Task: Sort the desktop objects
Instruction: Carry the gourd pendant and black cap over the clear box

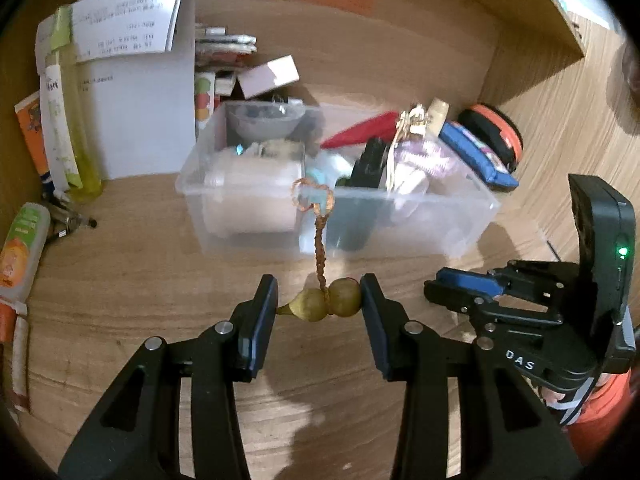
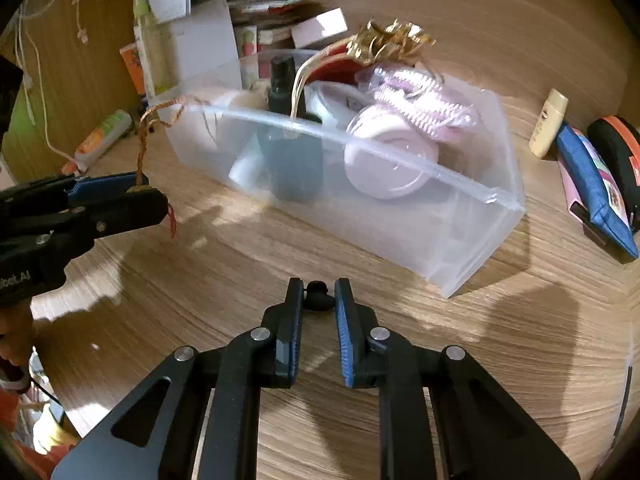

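Left gripper (image 1: 320, 300), lower centre of its view: clamped on a small gourd charm (image 1: 328, 304), braided cord (image 1: 320, 248) rising from it. Clear storage bin (image 1: 400, 220), centre, filled with assorted items. Right gripper (image 2: 318, 300), lower centre of its view: closed on a small black object (image 2: 318, 296), over the wooden desk (image 2: 480, 360).

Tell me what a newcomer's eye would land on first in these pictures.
First, the small gourd charm clamped between the left gripper pads, its braided cord rising in front of the clear plastic bin. Next, that bin itself, mid-desk and crammed with items, a gold ribbon sticking out on top. The right gripper pinches a small black object above the wooden desk.
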`<state>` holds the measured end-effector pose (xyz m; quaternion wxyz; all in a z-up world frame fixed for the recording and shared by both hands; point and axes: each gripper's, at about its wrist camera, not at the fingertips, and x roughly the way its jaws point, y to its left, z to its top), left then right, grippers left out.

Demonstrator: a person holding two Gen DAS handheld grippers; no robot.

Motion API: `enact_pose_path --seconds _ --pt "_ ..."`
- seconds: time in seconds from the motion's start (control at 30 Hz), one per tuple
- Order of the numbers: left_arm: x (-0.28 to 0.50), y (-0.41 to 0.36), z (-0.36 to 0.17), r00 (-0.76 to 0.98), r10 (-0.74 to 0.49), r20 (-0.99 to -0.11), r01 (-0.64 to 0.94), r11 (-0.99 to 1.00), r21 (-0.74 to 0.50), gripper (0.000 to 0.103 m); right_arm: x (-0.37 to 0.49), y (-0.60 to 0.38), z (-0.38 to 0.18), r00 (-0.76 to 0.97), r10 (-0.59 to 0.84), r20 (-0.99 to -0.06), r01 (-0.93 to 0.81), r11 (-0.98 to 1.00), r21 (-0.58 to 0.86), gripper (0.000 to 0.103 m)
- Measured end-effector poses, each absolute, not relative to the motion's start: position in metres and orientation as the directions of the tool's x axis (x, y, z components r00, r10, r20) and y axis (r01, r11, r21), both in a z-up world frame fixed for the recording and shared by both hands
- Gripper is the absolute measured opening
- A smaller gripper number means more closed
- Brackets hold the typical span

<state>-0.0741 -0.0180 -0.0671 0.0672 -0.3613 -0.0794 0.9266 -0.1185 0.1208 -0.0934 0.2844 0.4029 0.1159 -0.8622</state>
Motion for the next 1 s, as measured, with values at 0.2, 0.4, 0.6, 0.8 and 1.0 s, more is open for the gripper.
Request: enact_pose_path --seconds 0.2,0.4,0.6,0.8,1.0 --pt "-0.076 -0.023 -0.044 -0.773 0.189 -0.606 -0.075 -0.975 -0.209 0.042 -0.113 0.133 -0.058 -0.561 -0.460 -0.689 0.578 -0.813 0.072 0.014" --pt "-0.091 -0.029 -0.024 -0.802 0.191 -0.566 -0.074 -0.972 -0.223 0.042 -0.120 0.143 -0.029 -0.617 -0.485 -0.620 0.561 -0.823 0.086 0.014" --pt "-0.110 -0.026 -0.015 -0.807 0.203 -0.555 -0.089 -0.970 -0.226 0.042 -0.138 0.151 -0.025 -0.628 -0.489 -0.605 0.538 -0.835 0.115 0.014" --pt "-0.126 -0.019 -0.021 -0.795 0.207 -0.570 -0.097 -0.971 -0.218 0.042 -0.146 0.153 -0.027 -0.631 -0.485 -0.606 0.533 -0.838 0.115 0.014" --pt "-0.144 -0.021 -0.037 -0.771 0.197 -0.605 -0.077 -0.973 -0.219 0.042 -0.159 0.150 -0.034 -0.624 -0.473 -0.622 0.532 -0.840 0.105 0.014"
